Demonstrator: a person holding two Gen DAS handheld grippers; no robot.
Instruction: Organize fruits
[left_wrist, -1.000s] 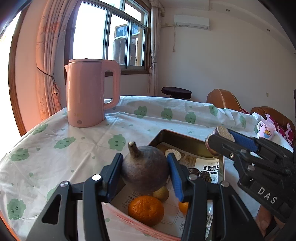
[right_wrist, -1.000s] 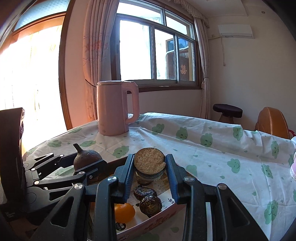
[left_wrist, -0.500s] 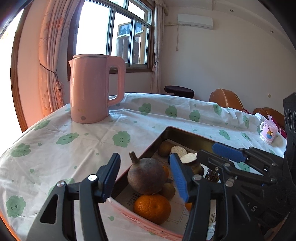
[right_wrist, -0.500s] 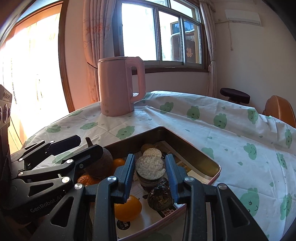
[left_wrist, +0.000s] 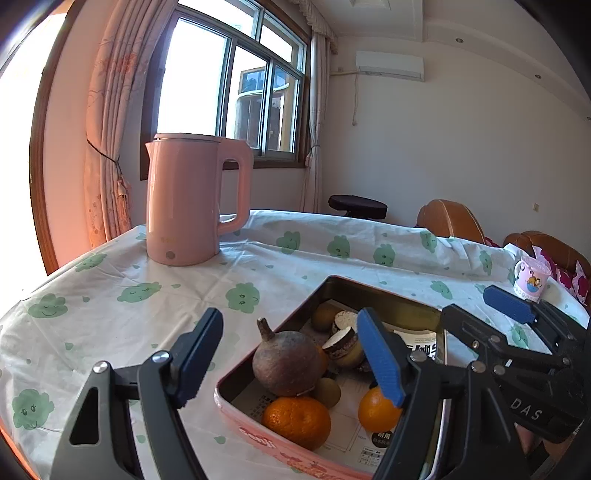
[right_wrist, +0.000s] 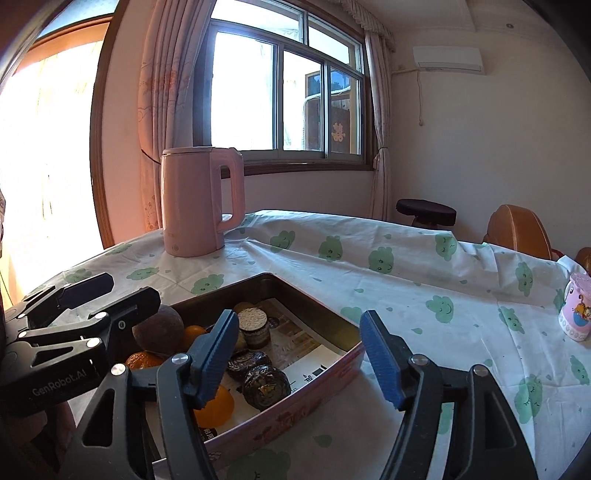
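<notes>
A pink-rimmed metal tray (left_wrist: 280, 448) (right_wrist: 317, 373) lined with paper holds the fruit. In it lie a brown round fruit with a stem (left_wrist: 286, 362) (right_wrist: 159, 328), several oranges (left_wrist: 295, 421) (right_wrist: 216, 406), a cut brown piece with a pale rough top (left_wrist: 340, 341) (right_wrist: 253, 326), kiwis (left_wrist: 325, 391) and two dark wrinkled fruits (right_wrist: 264, 384). My left gripper (left_wrist: 291, 358) is open and empty, drawn back over the tray's near corner. My right gripper (right_wrist: 299, 358) is open and empty above the tray's near edge. Each gripper shows in the other's view.
A pink kettle (left_wrist: 192, 199) (right_wrist: 201, 203) stands at the far left of the table on the cloud-print cloth (left_wrist: 147, 295). A small pink cup (left_wrist: 532, 280) (right_wrist: 576, 314) stands at the right edge. Chairs and a stool stand behind the table.
Both grippers opened. The left let the brown stemmed fruit go into the tray, the right let the cut piece go into the tray, and both drew back and up.
</notes>
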